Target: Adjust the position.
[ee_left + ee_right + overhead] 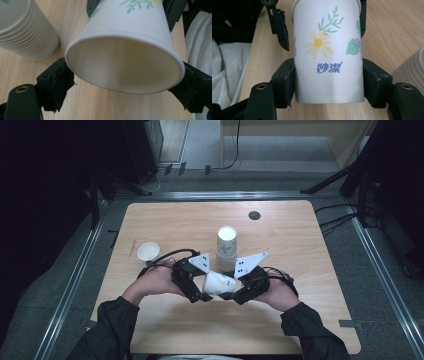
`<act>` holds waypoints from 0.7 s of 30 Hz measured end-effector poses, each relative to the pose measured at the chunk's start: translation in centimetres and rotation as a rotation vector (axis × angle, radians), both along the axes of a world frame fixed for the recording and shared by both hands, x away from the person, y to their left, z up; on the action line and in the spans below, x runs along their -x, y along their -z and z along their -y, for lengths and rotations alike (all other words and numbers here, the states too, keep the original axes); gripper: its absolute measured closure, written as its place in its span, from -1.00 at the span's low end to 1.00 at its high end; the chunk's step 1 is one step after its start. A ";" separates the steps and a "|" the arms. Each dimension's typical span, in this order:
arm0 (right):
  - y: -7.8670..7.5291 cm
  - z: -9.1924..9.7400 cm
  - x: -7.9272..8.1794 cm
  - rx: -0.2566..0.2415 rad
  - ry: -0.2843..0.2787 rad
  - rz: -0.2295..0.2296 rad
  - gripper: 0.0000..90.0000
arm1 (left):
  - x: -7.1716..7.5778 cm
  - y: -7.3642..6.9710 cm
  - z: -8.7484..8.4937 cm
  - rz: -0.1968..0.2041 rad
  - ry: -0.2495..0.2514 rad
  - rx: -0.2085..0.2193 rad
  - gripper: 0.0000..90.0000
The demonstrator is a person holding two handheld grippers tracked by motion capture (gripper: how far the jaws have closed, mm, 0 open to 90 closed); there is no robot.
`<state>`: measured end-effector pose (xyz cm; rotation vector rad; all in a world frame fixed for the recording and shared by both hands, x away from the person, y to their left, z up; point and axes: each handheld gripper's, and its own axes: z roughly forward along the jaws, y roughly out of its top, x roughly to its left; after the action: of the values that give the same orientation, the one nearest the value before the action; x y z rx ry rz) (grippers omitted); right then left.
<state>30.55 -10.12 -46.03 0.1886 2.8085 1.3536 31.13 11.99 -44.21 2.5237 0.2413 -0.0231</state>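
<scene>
A white paper cup (220, 282) printed with a daisy and leaves lies on its side between my two grippers, above the wooden table (165, 220). My right gripper (229, 295) is shut on the cup's base end; in the right gripper view both pads (287, 80) press the cup (328, 50) walls. My left gripper (204, 295) stands open around the cup's mouth. In the left gripper view the rim of the cup (125, 50) sits between its jaws, and in the right gripper view one of those far jaws stands clear of the cup.
A tall stack of paper cups (226, 247) stands upright just behind my grippers, close to the held cup. A single cup (148, 251) sits upright at the left. A black round cap (254, 215) is set into the far table top.
</scene>
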 end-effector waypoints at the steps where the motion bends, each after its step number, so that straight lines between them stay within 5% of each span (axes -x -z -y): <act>1: -0.1 0.1 0.0 -0.007 0.001 -0.002 -0.21 | 0.0 0.0 -0.1 0.000 -0.008 0.009 -0.72; 9: -0.6 0.4 0.0 -0.045 -0.007 0.009 -0.21 | 0.1 0.5 -1.4 -0.024 -0.051 0.084 -0.72; 21: -0.4 0.2 -0.1 -0.067 -0.038 -0.066 -0.22 | 0.8 -0.4 -1.7 -0.015 -0.063 0.213 -0.70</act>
<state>30.68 -10.31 -45.63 0.1853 2.8359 1.4774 30.28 13.65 -43.86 2.3036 0.3071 -0.0402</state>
